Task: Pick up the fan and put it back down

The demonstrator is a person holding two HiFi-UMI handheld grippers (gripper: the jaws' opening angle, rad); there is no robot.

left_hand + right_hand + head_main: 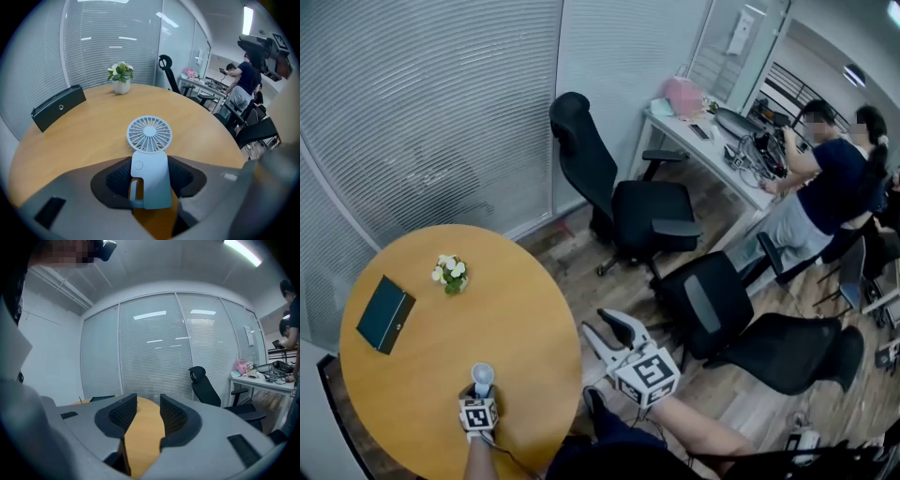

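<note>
Currently: pale-blue fan, judged light, stiff, smooth plastic with a delicate grille, stands upright on the tabletop, on the person's side of the potted plant, left gripper pinching its flat body, the safest hold; right gripper spread, empty.

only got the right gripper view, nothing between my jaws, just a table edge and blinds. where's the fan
Observer: The fan stands upright on the round table, near the person's edge.
Operator: has the left one got hold of it
Observer: Yes. The left hand-held gripper has its pads against both sides of the fan's body, and the fan looks to be resting on the table.
Operator: anything close enough to knock
Observer: No. A small potted plant and a dark case sit toward the table's far side, well apart from the fan.
</note>
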